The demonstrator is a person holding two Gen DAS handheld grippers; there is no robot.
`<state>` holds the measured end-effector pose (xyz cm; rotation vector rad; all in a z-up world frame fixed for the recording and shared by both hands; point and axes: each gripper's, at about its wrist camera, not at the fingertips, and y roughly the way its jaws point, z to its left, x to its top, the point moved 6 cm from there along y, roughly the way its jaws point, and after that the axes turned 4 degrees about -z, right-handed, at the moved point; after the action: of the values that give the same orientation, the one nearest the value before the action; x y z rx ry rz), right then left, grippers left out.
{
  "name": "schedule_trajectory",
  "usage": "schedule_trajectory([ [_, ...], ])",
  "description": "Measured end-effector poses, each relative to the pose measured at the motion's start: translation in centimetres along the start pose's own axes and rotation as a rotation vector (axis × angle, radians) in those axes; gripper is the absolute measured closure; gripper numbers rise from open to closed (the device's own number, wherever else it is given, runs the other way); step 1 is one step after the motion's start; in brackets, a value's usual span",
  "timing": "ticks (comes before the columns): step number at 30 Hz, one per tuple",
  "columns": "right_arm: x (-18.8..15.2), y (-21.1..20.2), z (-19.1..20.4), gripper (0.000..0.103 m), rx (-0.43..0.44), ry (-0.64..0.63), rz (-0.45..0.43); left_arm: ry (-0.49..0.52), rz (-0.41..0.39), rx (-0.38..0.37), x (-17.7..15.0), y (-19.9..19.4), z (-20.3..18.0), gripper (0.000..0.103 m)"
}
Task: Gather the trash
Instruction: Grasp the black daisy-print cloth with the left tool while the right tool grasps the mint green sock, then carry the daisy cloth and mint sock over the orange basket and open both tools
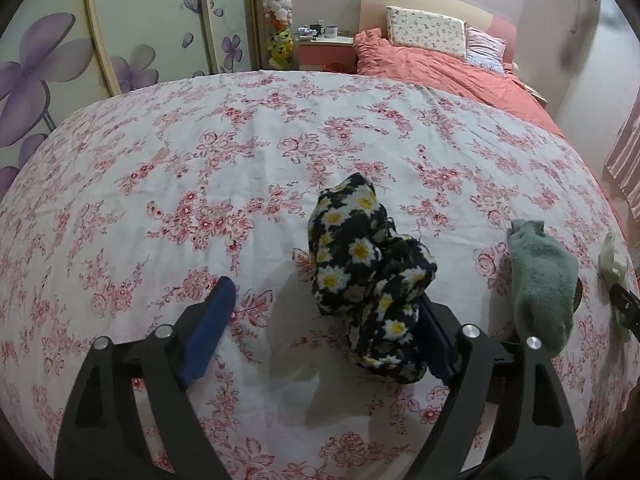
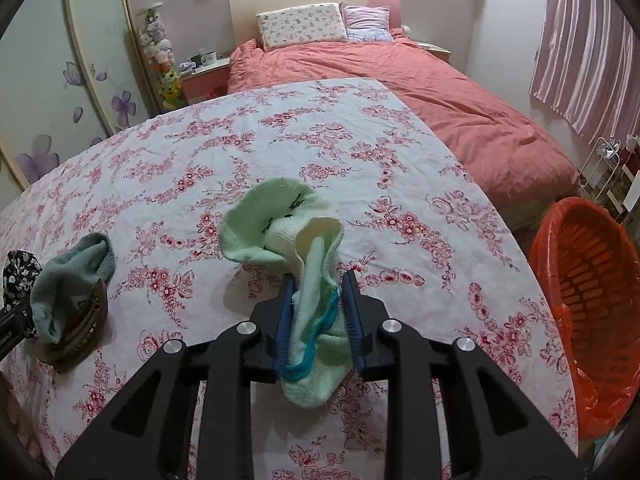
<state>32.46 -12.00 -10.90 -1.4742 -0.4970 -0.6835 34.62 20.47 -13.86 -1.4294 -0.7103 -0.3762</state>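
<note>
Right wrist view: the right gripper [image 2: 318, 280] clamps a pale green sock [image 2: 280, 224] above the floral sheet [image 2: 400, 152], an orange basket [image 2: 580, 280] nearby. Left gripper [image 1: 324, 300] stands spread; the daisy-print sock [image 1: 360, 256] seems to touch only one pad.

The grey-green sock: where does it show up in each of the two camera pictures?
Left wrist view: the grey-green sock lies at the right, beside the daisy-print cloth.
Right wrist view: the same sock is at the far left, draped over a brown hair clip.
Shared landmark: the patterned pillow at the headboard.
</note>
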Motion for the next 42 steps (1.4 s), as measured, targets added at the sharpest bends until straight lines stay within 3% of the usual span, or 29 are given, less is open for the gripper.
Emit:
schedule_trajectory([
  [27, -0.2, 0.0, 0.7, 0.062, 0.022, -0.025, 0.004, -0.005, -0.001, -0.007, 0.0, -0.1, 0.0, 0.019],
  [29, -0.2, 0.0, 0.6, 0.062, 0.018, -0.027, 0.005, -0.007, -0.010, -0.011, 0.1, -0.2, 0.1, 0.024],
  [31, -0.2, -0.1, 0.6, 0.069, 0.006, -0.031, 0.001, 0.001, -0.034, -0.061, 0.2, -0.7, -0.3, 0.053],
  [34, -0.3, -0.3, 0.5, 0.088, 0.019, -0.030, -0.002, 0.021, -0.041, -0.110, 0.1, -1.0, -1.2, 0.077],
  [37, -0.9, -1.0, 0.2, 0.092, 0.047, -0.027, -0.004, 0.030, -0.054, -0.125, 0.1, -1.4, -1.8, 0.083],
  [42, -0.8, -3.4, -0.9, 0.092, 0.083, -0.006, -0.051, 0.038, -0.099, -0.153, 0.5, -3.8, -2.5, 0.085],
])
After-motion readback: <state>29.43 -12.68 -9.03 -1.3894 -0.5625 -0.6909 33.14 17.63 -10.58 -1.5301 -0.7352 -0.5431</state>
